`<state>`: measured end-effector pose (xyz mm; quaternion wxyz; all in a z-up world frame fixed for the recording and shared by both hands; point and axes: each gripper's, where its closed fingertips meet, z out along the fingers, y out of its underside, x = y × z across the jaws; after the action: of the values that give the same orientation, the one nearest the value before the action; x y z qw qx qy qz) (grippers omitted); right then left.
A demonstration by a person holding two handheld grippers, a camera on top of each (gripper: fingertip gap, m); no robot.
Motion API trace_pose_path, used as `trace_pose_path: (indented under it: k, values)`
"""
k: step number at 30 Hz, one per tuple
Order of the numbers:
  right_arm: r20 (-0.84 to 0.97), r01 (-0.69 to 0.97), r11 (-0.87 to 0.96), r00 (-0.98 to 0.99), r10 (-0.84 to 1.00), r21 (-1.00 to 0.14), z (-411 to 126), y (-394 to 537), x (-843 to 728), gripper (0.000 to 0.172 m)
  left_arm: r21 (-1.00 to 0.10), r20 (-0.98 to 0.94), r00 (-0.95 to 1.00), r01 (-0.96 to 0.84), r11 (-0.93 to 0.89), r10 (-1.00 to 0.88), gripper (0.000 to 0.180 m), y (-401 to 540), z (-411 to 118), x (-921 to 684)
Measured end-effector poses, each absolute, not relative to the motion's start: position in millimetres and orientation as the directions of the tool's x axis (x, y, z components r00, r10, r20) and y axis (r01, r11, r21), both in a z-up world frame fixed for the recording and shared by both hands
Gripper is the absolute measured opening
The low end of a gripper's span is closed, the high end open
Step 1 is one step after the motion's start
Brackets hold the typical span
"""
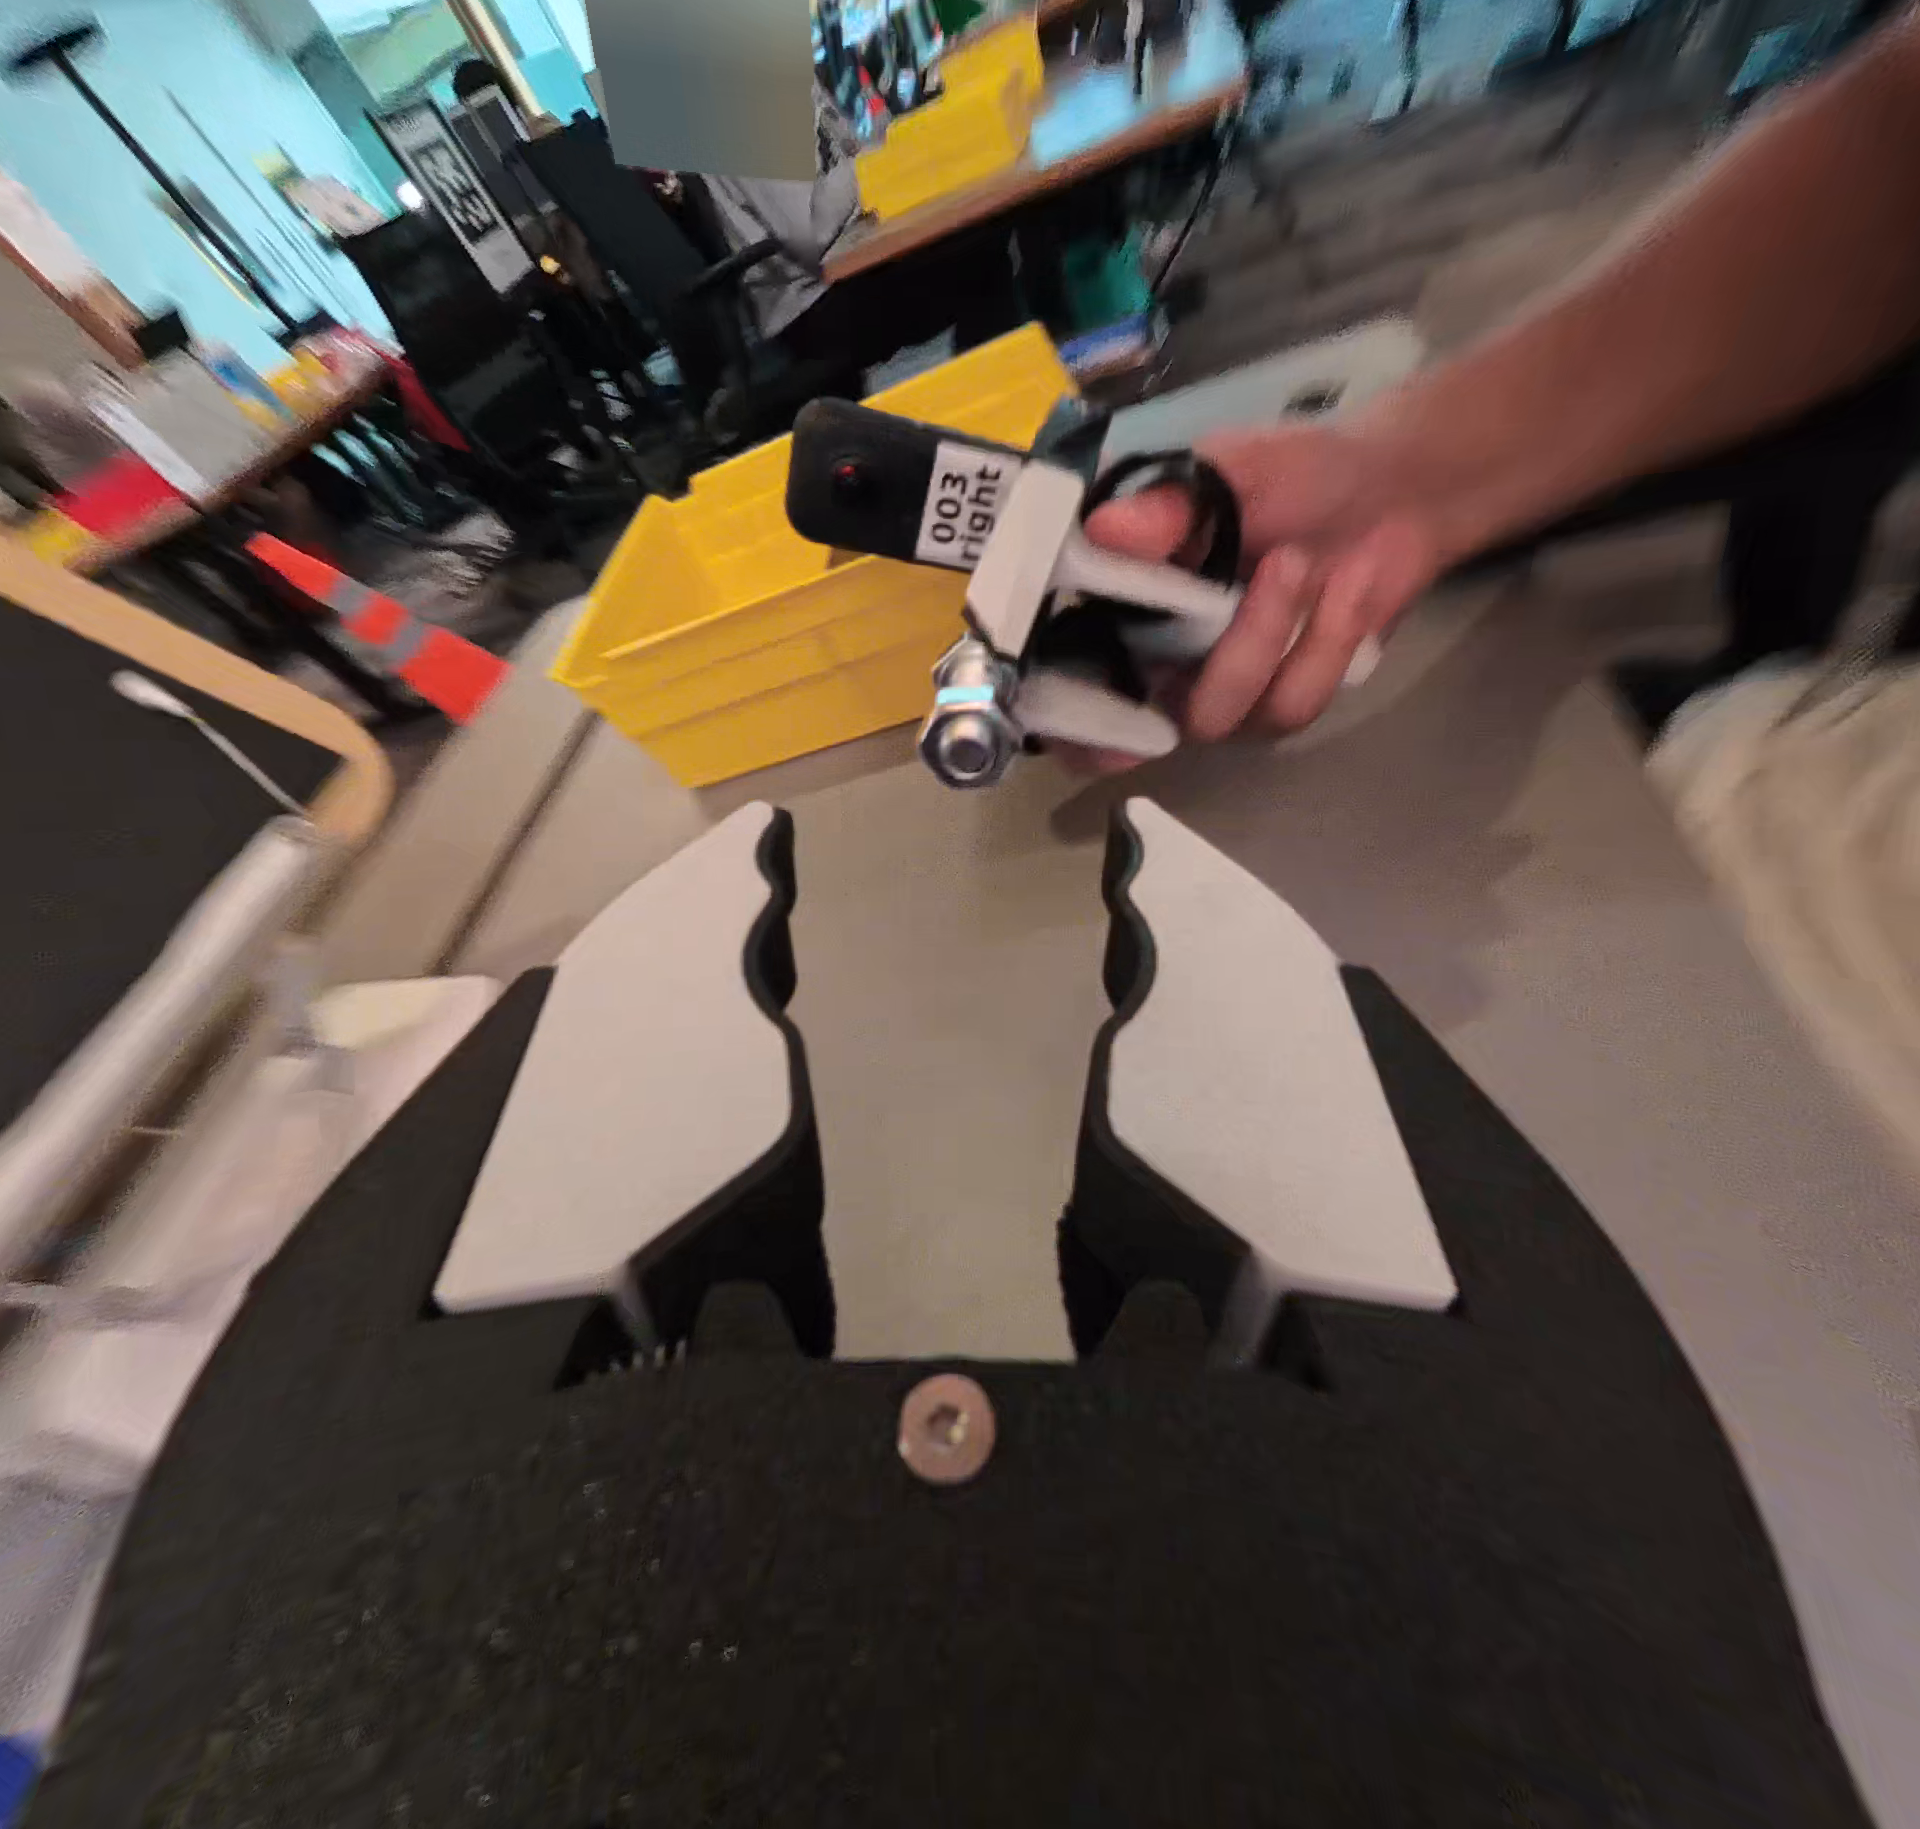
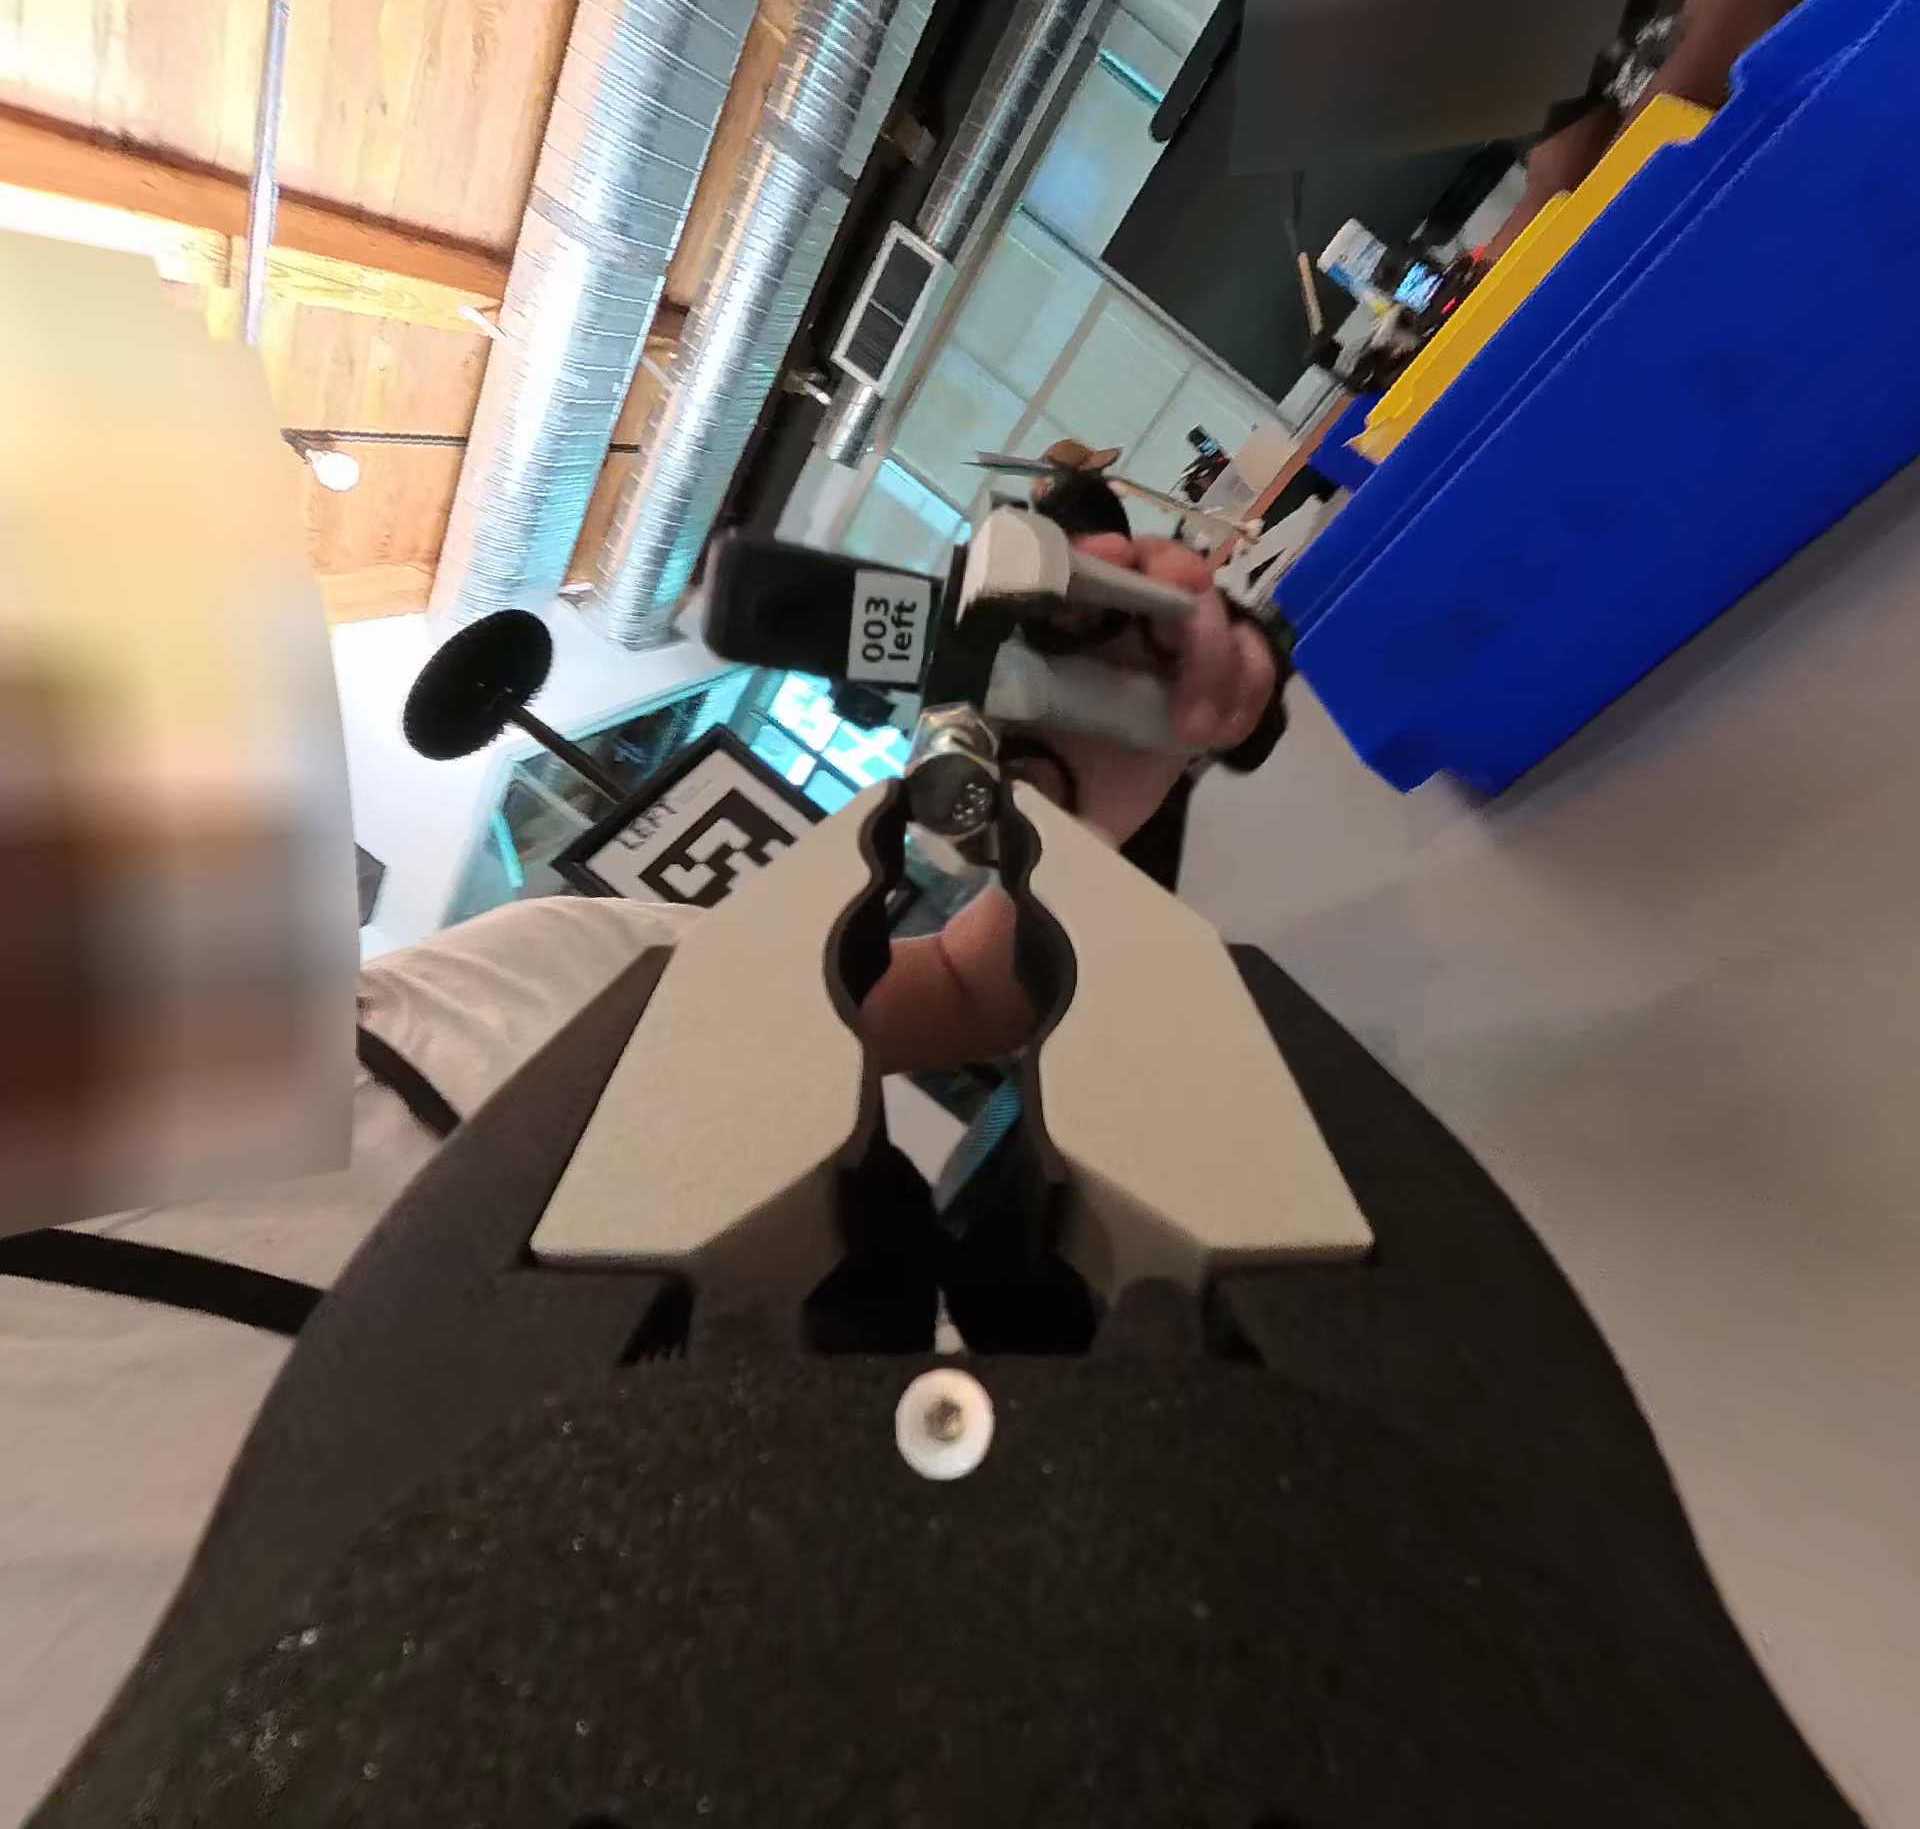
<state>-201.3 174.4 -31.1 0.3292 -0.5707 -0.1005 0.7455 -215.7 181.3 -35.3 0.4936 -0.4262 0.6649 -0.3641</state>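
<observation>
1. The left hand-held gripper (image 1: pixel 948 844) has its two pale fingers (image 1: pixel 665 1031) spread wide apart, with only bare grey table (image 1: pixel 935 1104) showing between the pads; nothing is in its grasp.
2. Just beyond its fingertips, the right hand-held gripper (image 1: pixel 982 699) comes in from the right, gripped by a person's hand (image 1: pixel 1288 584).
3. The right hand-held gripper (image 2: pixel 951 813) is closed on a silver bolt (image 2: pixel 956 797), its fingertips on either side of the bolt's head. A nut (image 1: pixel 966 740) is threaded onto the bolt's end, which points toward the left gripper.
4. The bolt is held in the air above the table, well clear of the surface, between the two grippers.
5. A yellow bin (image 1: pixel 748 626) sits on the table behind the bolt, close to it in the left wrist view.
6. A blue bin (image 2: pixel 1621 491) stands on the table in the right wrist view, with a yellow-edged one behind it.
7. The background is blurred: other tables, dark chairs and silver ceiling ducts (image 2: pixel 644 221).
</observation>
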Motion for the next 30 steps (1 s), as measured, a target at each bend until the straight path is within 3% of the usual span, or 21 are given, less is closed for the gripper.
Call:
trace_pose_path:
  k: [3,6,12,16,19,23,27,30]
  values:
    - [-0.824,-0.332,-0.835,-0.221,0.521,-0.439,-34,169,-208,0.017,-0.688,-0.671,-0.174,-0.218,0.693,-0.721,0.056,182,-40,-217]
    - [-0.848,-0.292,-0.888,-0.301,0.437,-0.354,-37,166,-212,0.017,-0.521,-0.809,-0.234,-0.139,0.842,-0.539,0.054,165,-37,-219]
    - [-0.859,-0.242,-0.917,-0.336,0.387,-0.319,-40,160,-218,0.017,-0.457,-0.827,-0.315,-0.103,0.883,-0.465,0.041,160,-35,-220]
    - [-0.853,-0.234,-0.918,-0.350,0.387,-0.321,-37,157,-219,0.017,-0.423,-0.837,-0.339,-0.096,0.901,-0.430,0.020,158,-37,-221]
    - [-0.846,-0.239,-0.912,-0.352,0.401,-0.332,-34,157,-219,0.017,-0.454,-0.830,-0.313,-0.101,0.885,-0.461,0.019,157,-34,-220]
    - [-0.835,-0.279,-0.878,-0.296,0.464,-0.389,-33,161,-215,0.017,-0.676,-0.656,-0.260,-0.214,0.705,-0.708,0.019,162,-34,-217]
    - [-0.786,-0.327,-0.778,-0.142,0.602,-0.537,-30,167,-211,0.016,-0.906,-0.272,-0.175,-0.286,0.313,-0.946,0.019,165,-31,-214]
    - [-0.735,-0.351,-0.701,-0.052,0.676,-0.621,-25,169,-208,0.017,-0.958,0.097,-0.127,-0.283,-0.058,-0.987,0.019,166,-25,-210]
